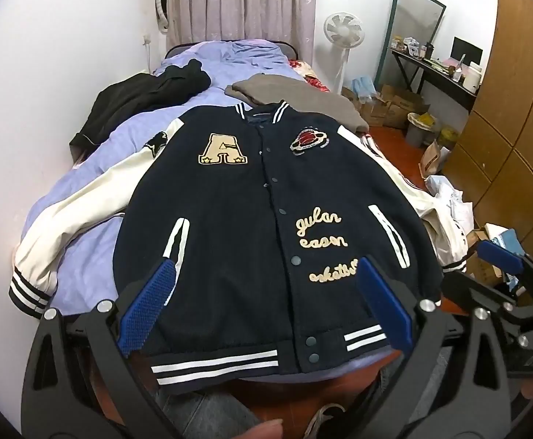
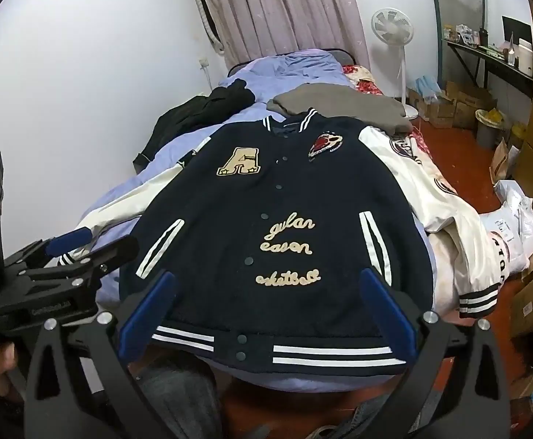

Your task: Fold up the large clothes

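Note:
A navy varsity jacket (image 1: 237, 212) with cream sleeves lies flat, front up and snapped shut, on a bed with a lilac cover (image 1: 90, 241). It also shows in the right wrist view (image 2: 266, 197). Its sleeves spread out to both sides. My left gripper (image 1: 266, 303) is open and empty, hovering above the jacket's lower hem. My right gripper (image 2: 266, 311) is open and empty above the same hem. The right gripper shows at the right edge of the left wrist view (image 1: 504, 267). The left gripper shows at the left of the right wrist view (image 2: 83, 245).
A black garment (image 1: 138, 102) and a grey garment (image 1: 303, 98) lie further up the bed. A white wall runs along the left. A fan (image 1: 343, 33), a desk (image 1: 431, 69), boxes and bags (image 1: 445, 197) stand on the red floor at right.

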`<state>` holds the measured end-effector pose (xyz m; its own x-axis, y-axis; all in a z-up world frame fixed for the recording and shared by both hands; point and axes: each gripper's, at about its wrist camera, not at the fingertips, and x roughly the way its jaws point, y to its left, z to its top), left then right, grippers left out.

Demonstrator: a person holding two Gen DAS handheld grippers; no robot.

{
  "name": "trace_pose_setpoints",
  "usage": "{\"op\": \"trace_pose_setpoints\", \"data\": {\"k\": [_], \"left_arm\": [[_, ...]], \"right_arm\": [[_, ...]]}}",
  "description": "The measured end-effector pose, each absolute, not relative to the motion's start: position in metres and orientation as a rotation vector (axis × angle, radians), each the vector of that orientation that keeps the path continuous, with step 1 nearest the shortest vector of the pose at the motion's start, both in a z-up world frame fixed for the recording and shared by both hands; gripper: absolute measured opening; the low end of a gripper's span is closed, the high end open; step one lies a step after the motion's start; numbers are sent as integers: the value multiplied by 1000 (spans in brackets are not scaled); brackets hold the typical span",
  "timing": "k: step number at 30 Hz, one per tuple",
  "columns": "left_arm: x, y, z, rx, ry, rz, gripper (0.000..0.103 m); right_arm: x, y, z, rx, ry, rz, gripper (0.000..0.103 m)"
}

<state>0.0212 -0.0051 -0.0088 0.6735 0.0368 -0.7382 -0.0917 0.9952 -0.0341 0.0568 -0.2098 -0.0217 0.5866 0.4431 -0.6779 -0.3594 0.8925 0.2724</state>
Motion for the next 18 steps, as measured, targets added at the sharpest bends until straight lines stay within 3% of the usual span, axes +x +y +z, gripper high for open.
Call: {"op": "trace_pose_setpoints", "data": {"k": [18], "left_arm": [[21, -3, -6, -70, 812, 74, 97]], "right_arm": [[53, -209, -15, 91, 799, 475, 99]]}}
